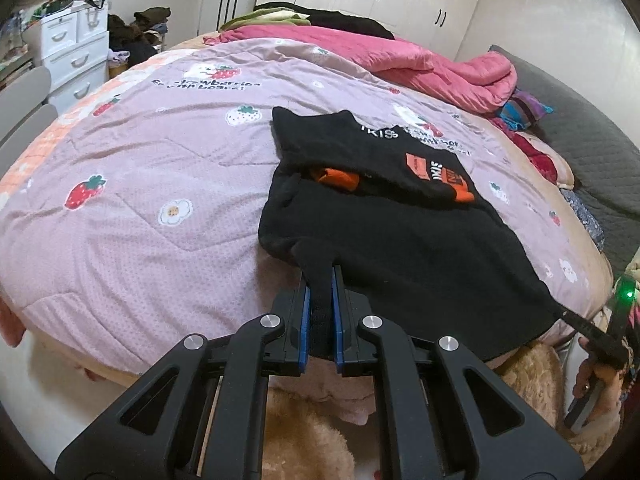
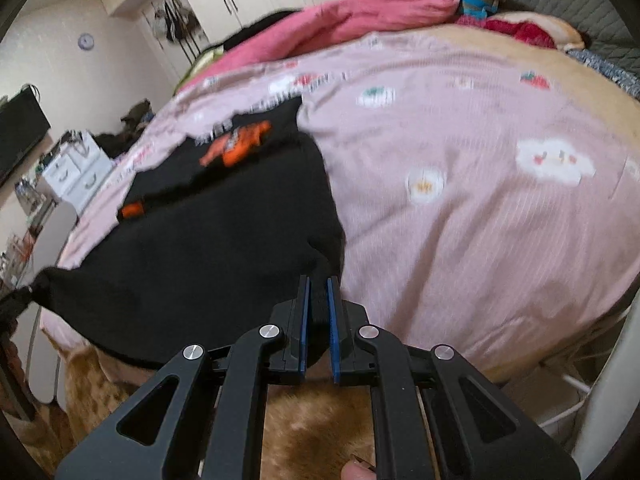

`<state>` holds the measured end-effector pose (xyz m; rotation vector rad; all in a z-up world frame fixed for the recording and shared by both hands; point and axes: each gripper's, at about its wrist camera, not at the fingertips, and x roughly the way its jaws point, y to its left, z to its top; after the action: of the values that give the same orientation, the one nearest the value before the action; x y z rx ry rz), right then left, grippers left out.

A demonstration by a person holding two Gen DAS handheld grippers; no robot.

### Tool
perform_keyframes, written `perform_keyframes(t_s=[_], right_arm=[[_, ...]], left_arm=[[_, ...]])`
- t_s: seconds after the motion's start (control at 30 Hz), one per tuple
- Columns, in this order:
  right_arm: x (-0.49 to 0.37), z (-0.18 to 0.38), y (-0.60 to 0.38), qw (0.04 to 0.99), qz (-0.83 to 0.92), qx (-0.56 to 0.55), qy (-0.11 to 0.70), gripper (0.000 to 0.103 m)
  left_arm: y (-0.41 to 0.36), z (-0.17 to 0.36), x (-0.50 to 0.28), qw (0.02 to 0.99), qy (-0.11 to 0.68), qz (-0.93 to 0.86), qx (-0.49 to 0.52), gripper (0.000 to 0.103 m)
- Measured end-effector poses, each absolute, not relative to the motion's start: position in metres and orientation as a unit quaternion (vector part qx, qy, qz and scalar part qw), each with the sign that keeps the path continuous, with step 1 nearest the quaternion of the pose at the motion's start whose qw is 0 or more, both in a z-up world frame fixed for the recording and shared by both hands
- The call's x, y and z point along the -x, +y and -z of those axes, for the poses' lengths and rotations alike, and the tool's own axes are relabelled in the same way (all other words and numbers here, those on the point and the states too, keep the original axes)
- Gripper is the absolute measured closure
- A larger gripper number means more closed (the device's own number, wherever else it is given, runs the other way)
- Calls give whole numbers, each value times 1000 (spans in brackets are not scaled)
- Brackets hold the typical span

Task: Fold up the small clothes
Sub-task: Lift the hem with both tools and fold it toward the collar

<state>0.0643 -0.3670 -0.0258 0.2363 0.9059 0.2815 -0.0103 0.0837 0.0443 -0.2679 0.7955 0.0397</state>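
Note:
A small black garment (image 1: pixel 400 240) with orange and white print lies on the pink strawberry quilt (image 1: pixel 140 184), its far part folded over itself. My left gripper (image 1: pixel 320 280) is shut on the garment's near left corner at the bed's front edge. My right gripper (image 2: pixel 319 284) is shut on the near right corner of the black garment (image 2: pixel 208 232); it shows at the far right of the left wrist view (image 1: pixel 600 336), pulling the hem taut. The near hem hangs slightly over the bed edge between both grippers.
A pink blanket (image 1: pixel 420 60) and dark clothes are heaped at the far side of the bed. White drawers (image 1: pixel 76 60) stand at the left. A tan fluffy rug (image 2: pixel 312 432) lies below the bed edge. The quilt (image 2: pixel 460 184) stretches to the right.

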Motion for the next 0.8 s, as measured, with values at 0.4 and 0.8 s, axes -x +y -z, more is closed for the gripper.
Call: perform_keyframes(t_s=[0.4, 0.8], right_arm=[[-63, 45, -366, 860, -141, -111, 477, 61], [-52, 23, -357, 882, -175, -75, 431, 94]], left_arm=[[85, -43, 20, 912, 386, -18, 136, 100], [84, -54, 19, 918, 374, -15, 133, 100]])
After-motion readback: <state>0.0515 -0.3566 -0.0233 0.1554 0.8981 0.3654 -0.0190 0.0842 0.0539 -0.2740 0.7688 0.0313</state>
